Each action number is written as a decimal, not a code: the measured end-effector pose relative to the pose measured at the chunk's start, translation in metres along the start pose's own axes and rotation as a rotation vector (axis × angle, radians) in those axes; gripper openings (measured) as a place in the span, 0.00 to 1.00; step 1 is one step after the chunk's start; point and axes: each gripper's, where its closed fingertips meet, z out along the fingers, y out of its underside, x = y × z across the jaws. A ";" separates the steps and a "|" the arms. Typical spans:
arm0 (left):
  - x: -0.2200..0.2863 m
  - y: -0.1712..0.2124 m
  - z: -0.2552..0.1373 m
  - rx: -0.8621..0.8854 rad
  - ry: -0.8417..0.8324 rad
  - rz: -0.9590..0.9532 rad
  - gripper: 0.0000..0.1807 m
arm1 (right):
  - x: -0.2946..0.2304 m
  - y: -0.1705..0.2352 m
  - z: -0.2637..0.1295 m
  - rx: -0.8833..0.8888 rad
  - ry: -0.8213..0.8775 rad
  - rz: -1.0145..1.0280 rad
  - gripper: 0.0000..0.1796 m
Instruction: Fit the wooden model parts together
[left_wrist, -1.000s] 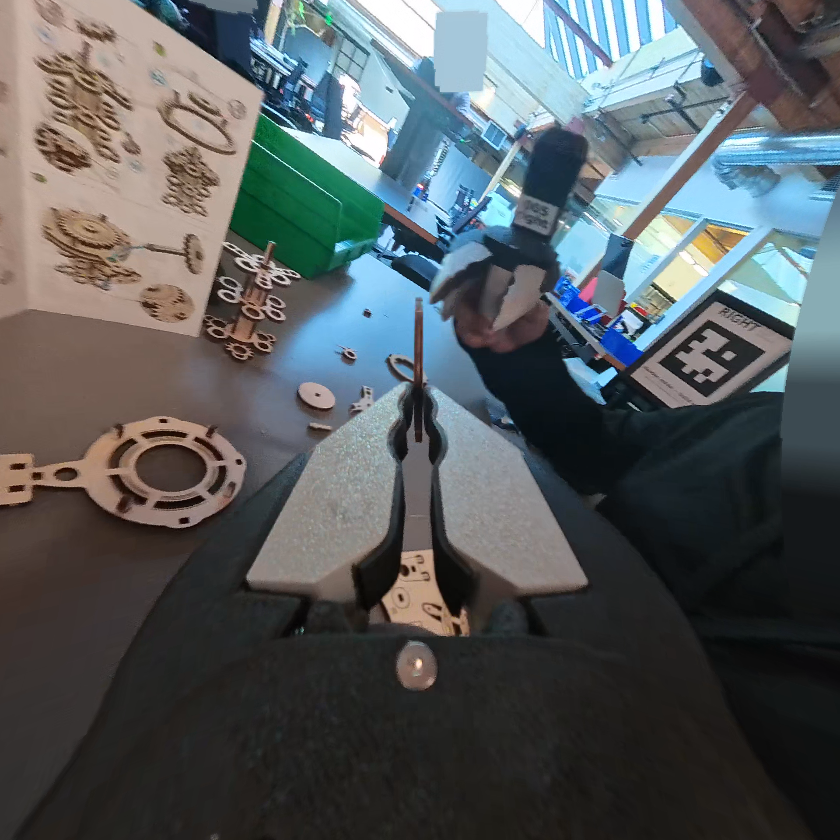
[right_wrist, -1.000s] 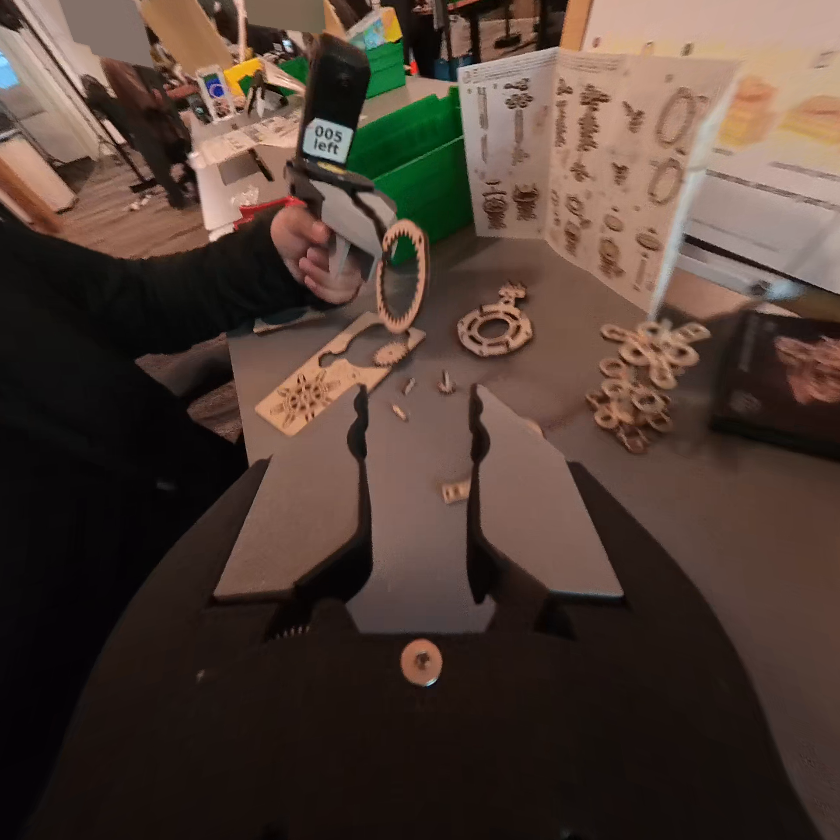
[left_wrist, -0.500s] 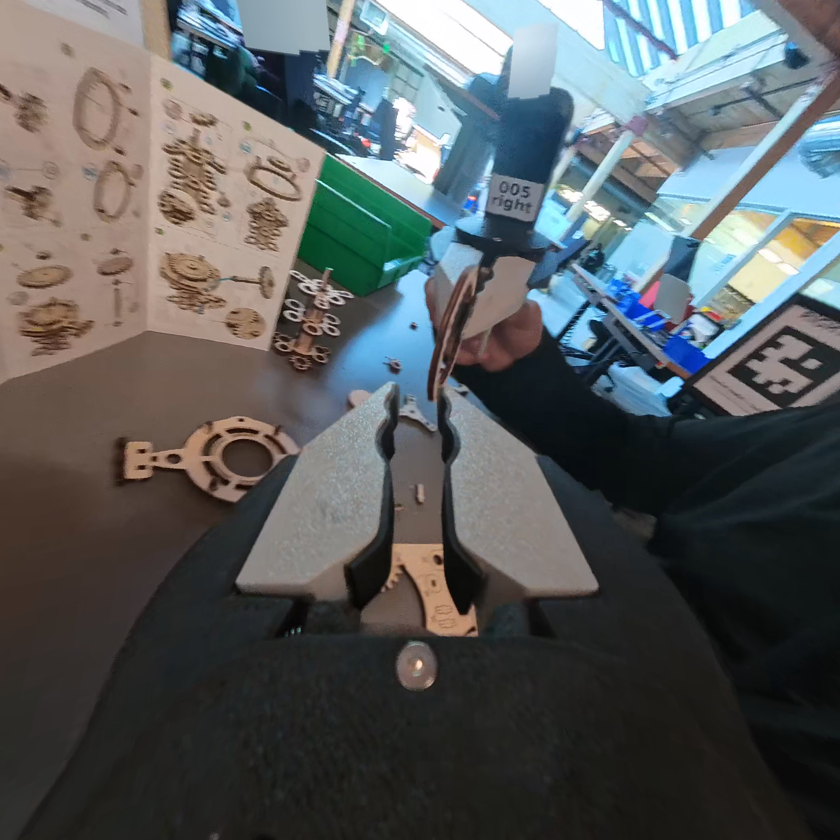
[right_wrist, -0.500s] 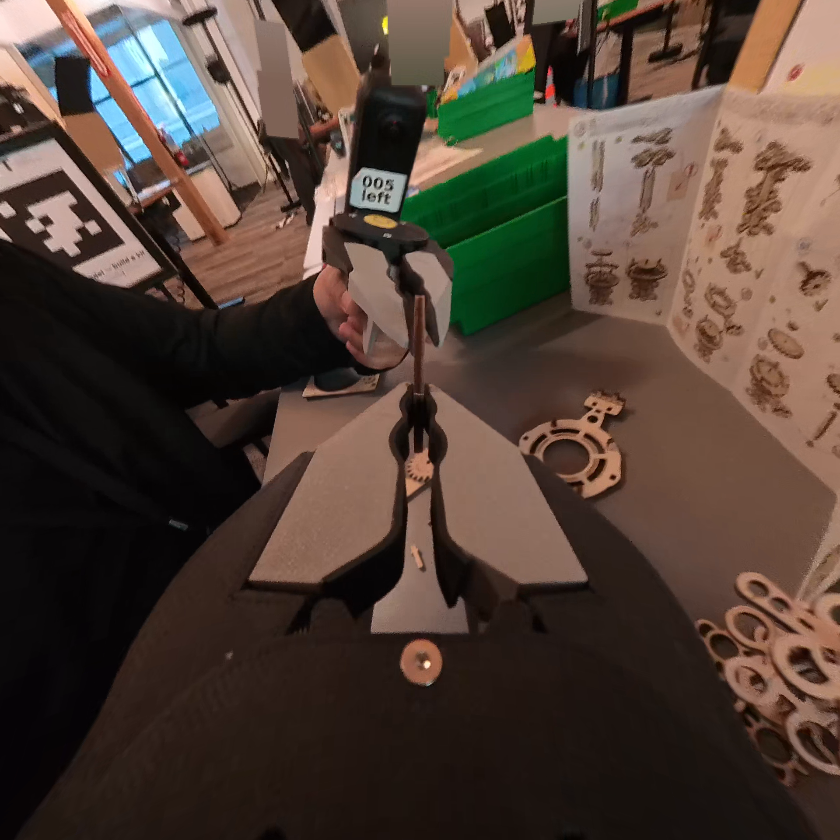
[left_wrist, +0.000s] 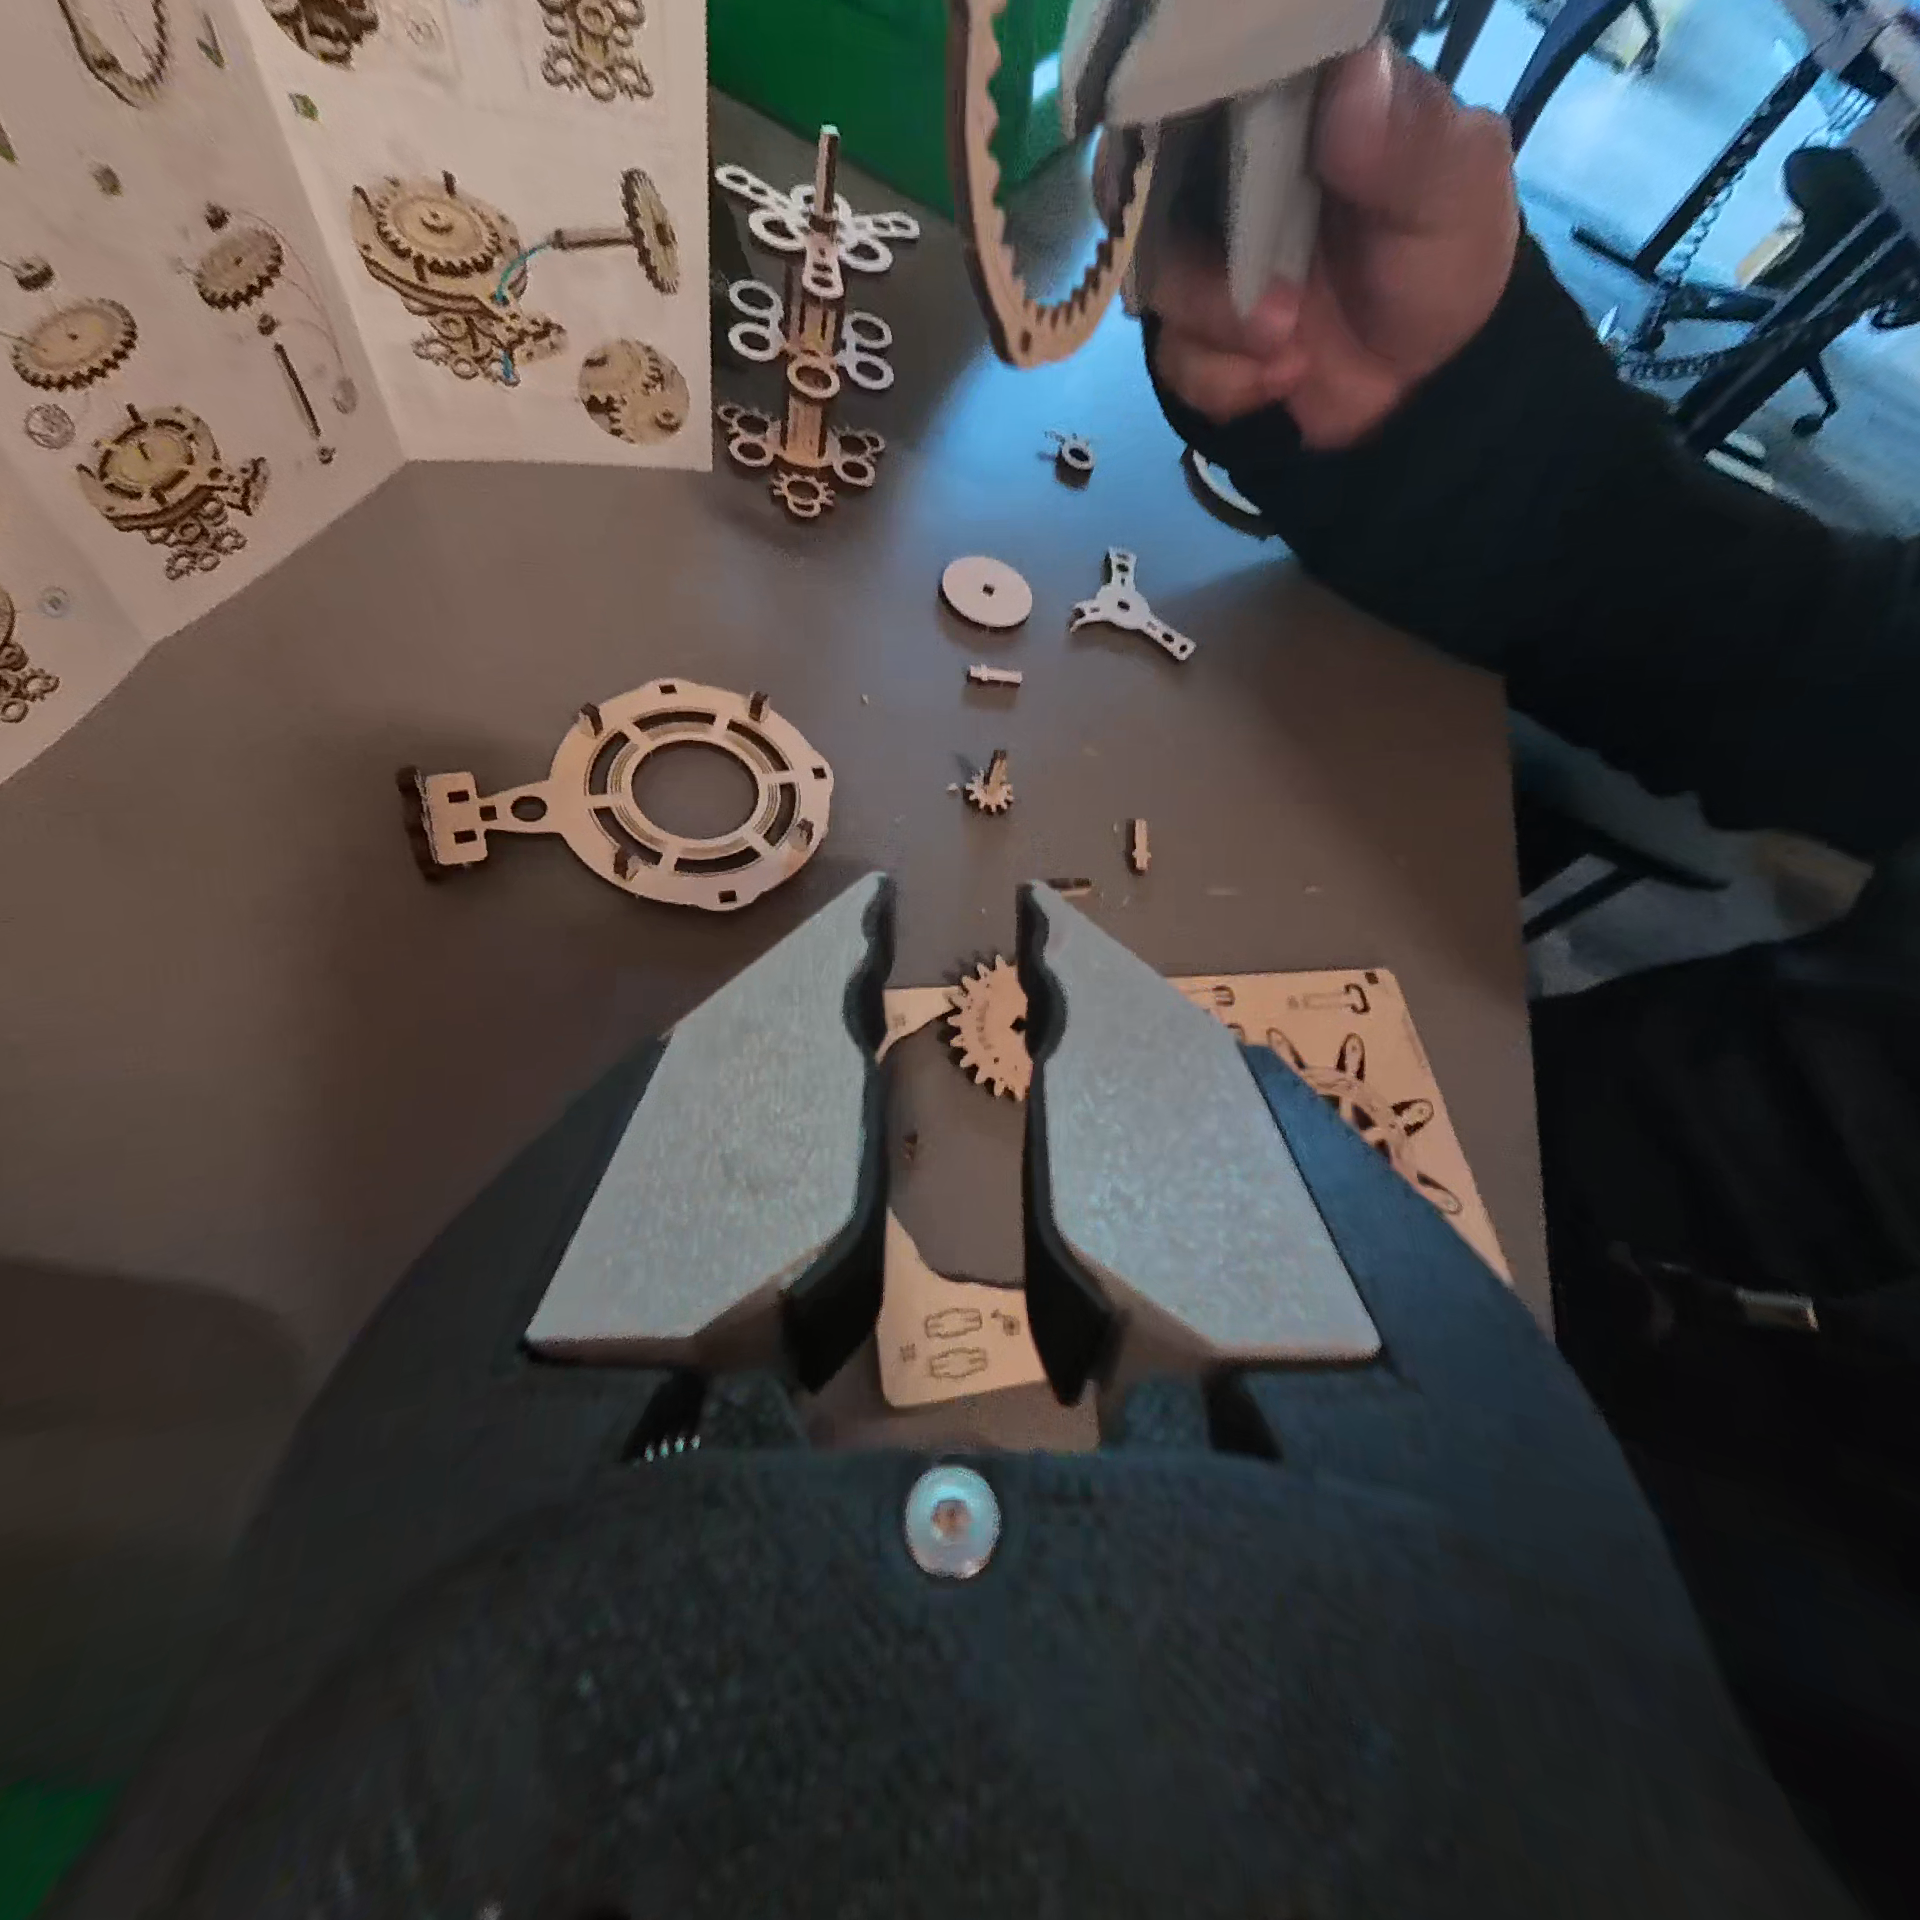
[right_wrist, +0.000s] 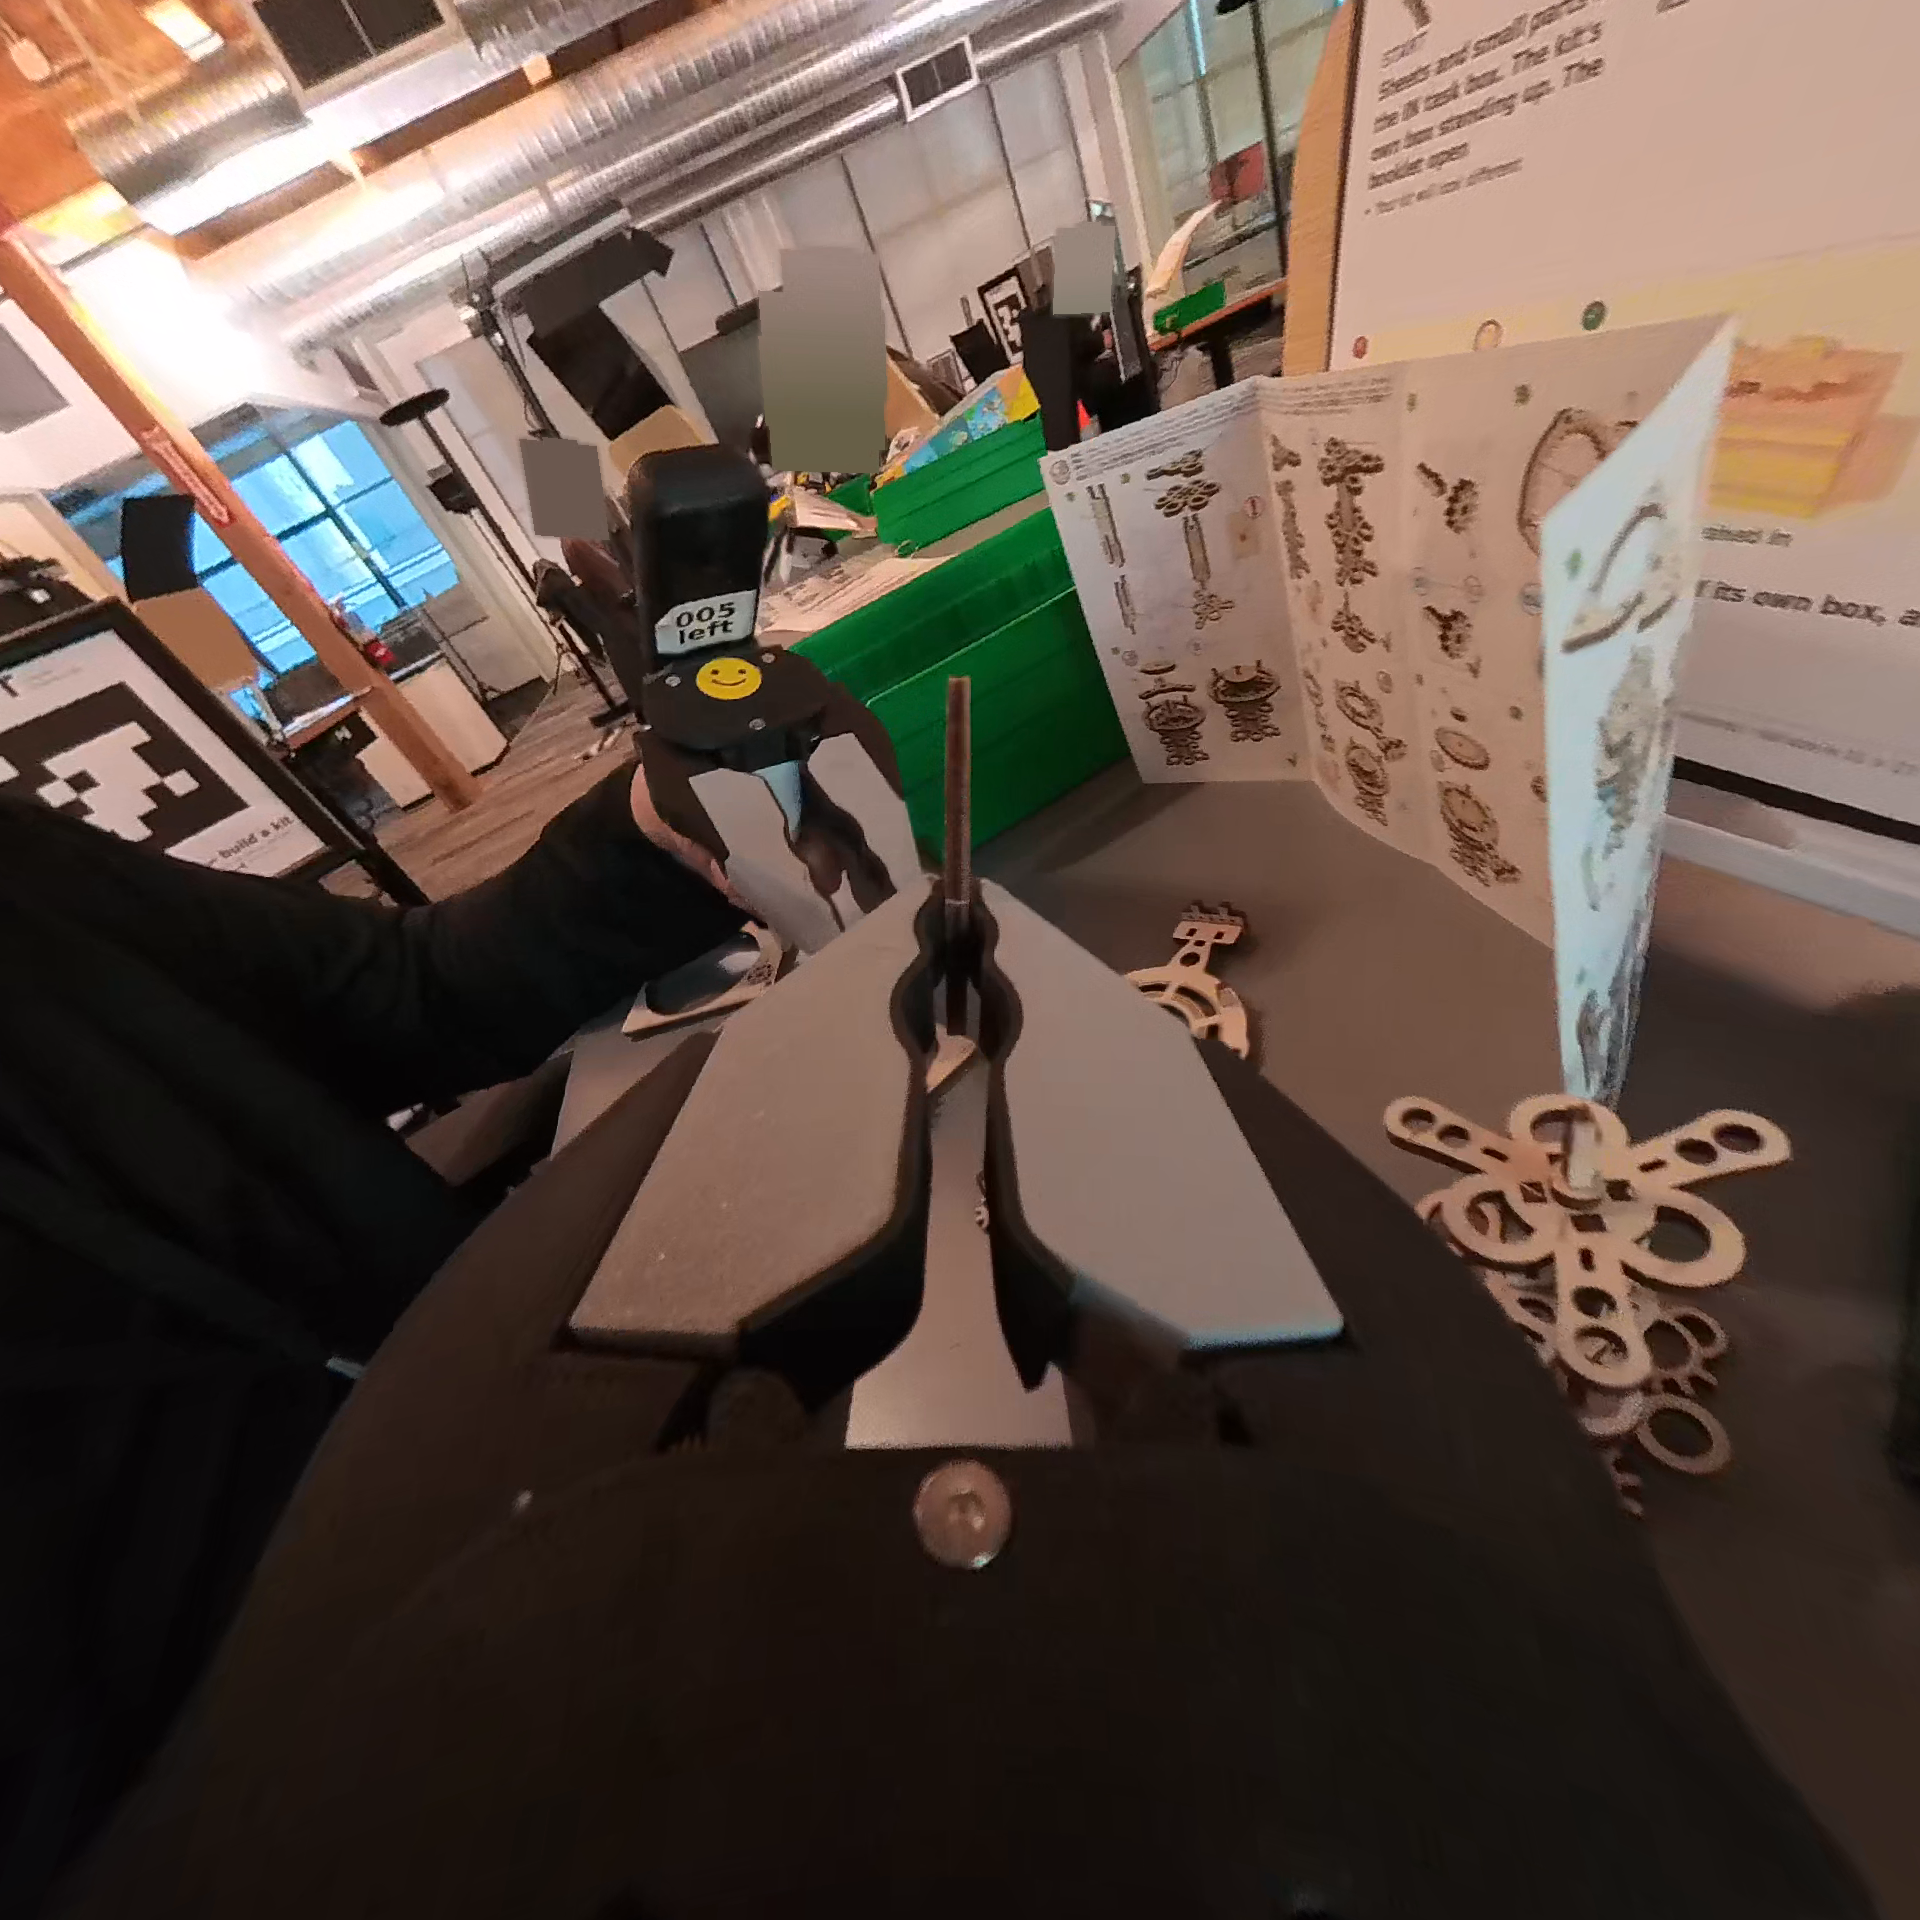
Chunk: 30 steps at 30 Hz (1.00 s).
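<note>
My left gripper (left_wrist: 956, 902) is open and empty, pointing down over the grey table (left_wrist: 312, 1039). A small wooden gear (left_wrist: 987, 1039) lies on a punched wooden sheet (left_wrist: 1351, 1091) just below its tips. My right gripper (right_wrist: 954, 906) is shut on a wooden ring with inner teeth (right_wrist: 956, 769), seen edge-on and upright. In the left wrist view that ring (left_wrist: 997, 260) hangs high at the top, held by the right gripper (left_wrist: 1122, 135). The left gripper (right_wrist: 800, 862) shows open just left of the ring. A flat round base part with a handle (left_wrist: 675, 795) lies left of the left gripper.
A built tower of looped wooden pieces (left_wrist: 816, 332) stands by the folded instruction sheet (left_wrist: 312, 260) and green bins (right_wrist: 966, 665); it also shows at the right (right_wrist: 1579, 1226). A disc (left_wrist: 985, 592), a three-armed piece (left_wrist: 1127, 618), a tiny gear (left_wrist: 989, 790) and pins lie mid-table. From my left tips it is roughly 6 cm to the small wooden gear (left_wrist: 987, 1039); from my right, 15 cm.
The ring has passed from my left gripper to my right one. The right shut on it, the left opened, let go and tilted down toward the table.
</note>
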 end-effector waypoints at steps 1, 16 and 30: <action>-0.002 0.001 0.000 -0.009 -0.014 0.008 0.11 | 0.002 -0.001 -0.001 0.006 0.007 0.008 0.00; -0.035 -0.014 -0.012 0.103 -0.176 -0.033 0.11 | 0.000 0.010 0.006 -0.033 -0.007 0.020 0.00; -0.044 -0.022 -0.020 0.152 -0.235 -0.041 0.11 | 0.000 0.008 0.006 -0.016 -0.017 0.033 0.00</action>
